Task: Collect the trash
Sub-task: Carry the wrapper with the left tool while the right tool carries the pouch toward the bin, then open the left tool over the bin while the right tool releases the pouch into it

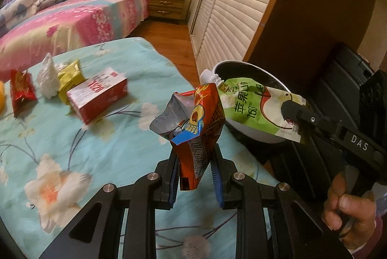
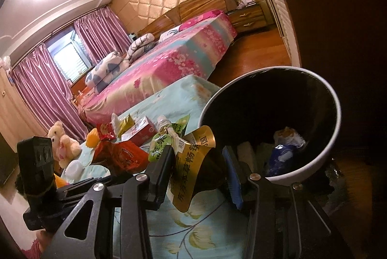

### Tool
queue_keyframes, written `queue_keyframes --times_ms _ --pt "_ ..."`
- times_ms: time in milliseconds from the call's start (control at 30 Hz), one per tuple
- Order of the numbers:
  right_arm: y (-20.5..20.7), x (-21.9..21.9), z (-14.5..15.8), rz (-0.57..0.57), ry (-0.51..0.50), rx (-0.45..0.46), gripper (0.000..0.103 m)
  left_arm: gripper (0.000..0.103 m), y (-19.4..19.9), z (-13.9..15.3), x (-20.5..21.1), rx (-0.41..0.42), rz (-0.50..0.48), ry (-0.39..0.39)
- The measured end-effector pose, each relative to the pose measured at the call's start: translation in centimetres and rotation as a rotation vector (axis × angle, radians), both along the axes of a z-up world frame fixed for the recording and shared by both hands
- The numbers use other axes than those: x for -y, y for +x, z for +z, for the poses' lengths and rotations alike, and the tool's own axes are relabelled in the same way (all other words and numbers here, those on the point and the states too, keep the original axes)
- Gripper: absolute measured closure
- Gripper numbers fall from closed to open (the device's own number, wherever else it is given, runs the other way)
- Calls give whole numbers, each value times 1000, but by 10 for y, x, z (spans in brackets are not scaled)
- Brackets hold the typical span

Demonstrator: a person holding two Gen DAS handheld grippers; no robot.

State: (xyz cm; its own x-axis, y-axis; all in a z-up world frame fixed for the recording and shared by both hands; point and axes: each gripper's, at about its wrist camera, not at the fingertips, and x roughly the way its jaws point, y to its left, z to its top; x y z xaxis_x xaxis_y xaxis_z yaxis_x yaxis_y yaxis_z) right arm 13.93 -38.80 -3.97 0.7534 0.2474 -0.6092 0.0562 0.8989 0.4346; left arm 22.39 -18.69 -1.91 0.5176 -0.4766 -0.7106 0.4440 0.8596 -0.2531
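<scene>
My left gripper (image 1: 194,170) pinches a torn orange snack wrapper (image 1: 197,123); my right gripper (image 2: 200,176) clamps a green spouted juice pouch (image 1: 254,106) beside the bin's (image 2: 337,128) rim, above the floral surface (image 1: 72,133).

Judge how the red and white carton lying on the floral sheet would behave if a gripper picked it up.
The red and white carton looks boxy with crisp edges, so probably stiff enough to pinch. Lying flat on the soft floral sheet, it seems unlikely to roll. Likely light if emptied, though its contents cannot be seen.
</scene>
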Motion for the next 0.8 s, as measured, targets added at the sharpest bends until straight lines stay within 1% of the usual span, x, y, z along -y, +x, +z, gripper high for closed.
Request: queue_keyframes --times_ms 367,800 --pt "-10 34 0 -83 0 8 61 80 8 4 37 16 -55 11" --pt "-13 65 -11 -164 2 -20 61 80 32 1 80 23 -106 29"
